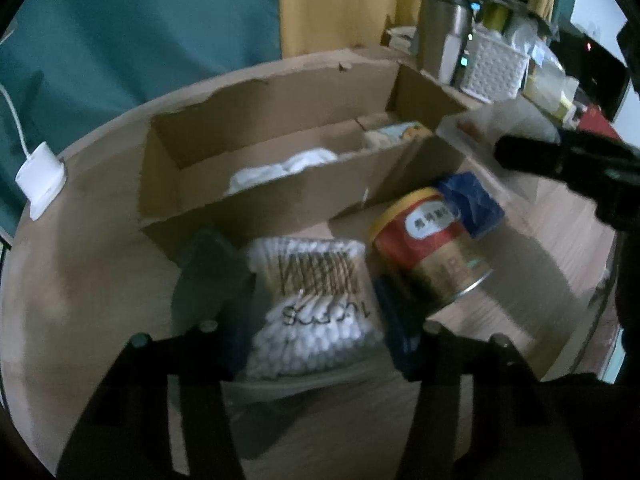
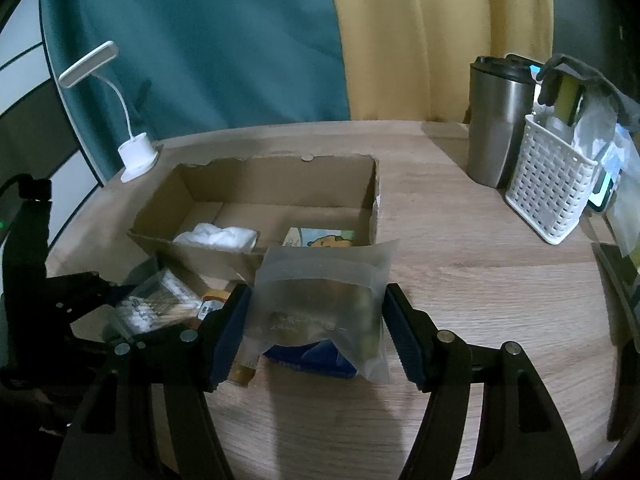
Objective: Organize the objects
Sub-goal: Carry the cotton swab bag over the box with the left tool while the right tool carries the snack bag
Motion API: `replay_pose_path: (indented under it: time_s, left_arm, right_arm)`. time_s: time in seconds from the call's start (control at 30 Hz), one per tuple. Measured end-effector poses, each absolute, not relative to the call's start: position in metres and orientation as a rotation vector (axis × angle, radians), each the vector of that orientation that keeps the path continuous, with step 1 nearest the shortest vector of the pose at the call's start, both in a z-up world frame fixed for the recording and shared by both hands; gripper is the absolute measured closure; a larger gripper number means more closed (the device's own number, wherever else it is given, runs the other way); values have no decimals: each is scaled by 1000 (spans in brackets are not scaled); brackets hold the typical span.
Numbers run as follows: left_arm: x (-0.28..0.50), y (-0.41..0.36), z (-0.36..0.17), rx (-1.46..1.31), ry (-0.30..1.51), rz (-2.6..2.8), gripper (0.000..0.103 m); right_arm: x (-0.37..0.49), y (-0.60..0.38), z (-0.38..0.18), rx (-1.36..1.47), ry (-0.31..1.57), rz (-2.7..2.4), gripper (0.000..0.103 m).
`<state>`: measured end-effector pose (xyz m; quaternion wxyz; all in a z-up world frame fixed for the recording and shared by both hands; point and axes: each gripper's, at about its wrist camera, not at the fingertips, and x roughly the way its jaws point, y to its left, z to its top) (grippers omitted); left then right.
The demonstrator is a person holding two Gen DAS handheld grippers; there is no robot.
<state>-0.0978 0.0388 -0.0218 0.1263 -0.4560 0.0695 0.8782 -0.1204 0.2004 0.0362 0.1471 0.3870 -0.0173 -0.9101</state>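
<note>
Here, left jaws clamped on cotton-swab pack (image 1: pixel 316 304), tin (image 1: pixel 430 252) beside, right jaws gripping frosted pouch (image 2: pixel 320 300), cardboard box (image 2: pixel 280 168) behind.

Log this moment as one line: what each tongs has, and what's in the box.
left tongs: shut on cotton swab pack | right tongs: shut on frosted pouch | cardboard box: white wad, picture card

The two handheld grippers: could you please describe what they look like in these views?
Both are alike: the left gripper and right gripper have black angular linkage arms joined by round silver pins, ending in flat fingers faced with dark blue ribbed pads. From the right wrist view, the left unit shows a bulky black body with a small green light. No sleeves or hands are visible.
</note>
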Motion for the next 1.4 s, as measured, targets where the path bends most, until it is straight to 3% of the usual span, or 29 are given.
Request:
replay_pose_path:
  time_s: [0.67,1.4]
  left_arm:
    - [-87,20,37,-1103,45,2638,48]
    - [-115,18,47,-1047,-38,2642,48]
  right_arm:
    - [-119,192,53,1066,-5,-2639,33]
    - [-140,188,59,1061,1,-2634,33]
